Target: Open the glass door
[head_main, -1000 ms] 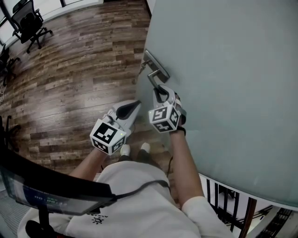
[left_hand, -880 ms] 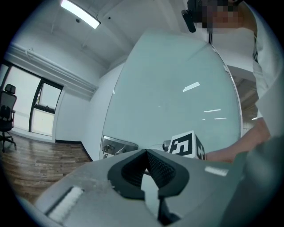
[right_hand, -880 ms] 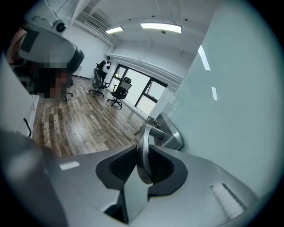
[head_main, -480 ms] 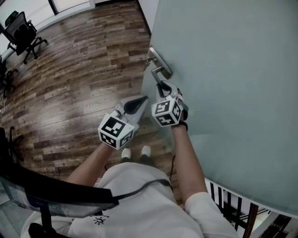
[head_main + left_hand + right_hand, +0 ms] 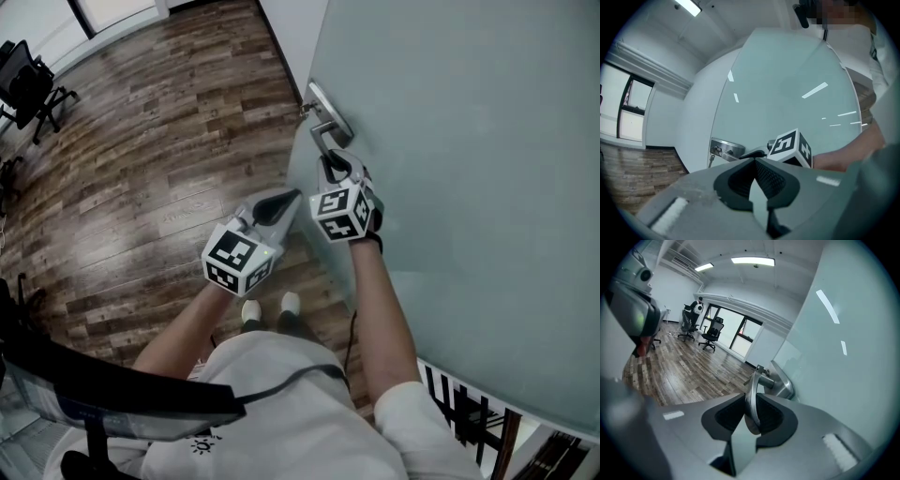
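The frosted glass door (image 5: 450,141) fills the right of the head view, its free edge toward the wood floor. A metal lever handle (image 5: 323,136) on a steel plate sits near that edge. My right gripper (image 5: 335,167) is shut on the lever, which points down from the plate. In the right gripper view the lever (image 5: 752,401) runs between the two pads of my right gripper (image 5: 752,411). My left gripper (image 5: 286,199) hovers just left of the right one, shut and empty, pointing at the door edge. From my left gripper (image 5: 754,161) the handle plate (image 5: 726,149) shows ahead.
Wood floor (image 5: 159,141) spreads to the left, with office chairs (image 5: 28,89) far off by the windows. A white wall (image 5: 291,23) meets the door edge. A dark railing (image 5: 469,412) stands at lower right. The person's feet (image 5: 267,307) are below the grippers.
Both grippers and the door handle have shifted up and right in the head view, and the door edge has moved with them. The right gripper stays on the lever.
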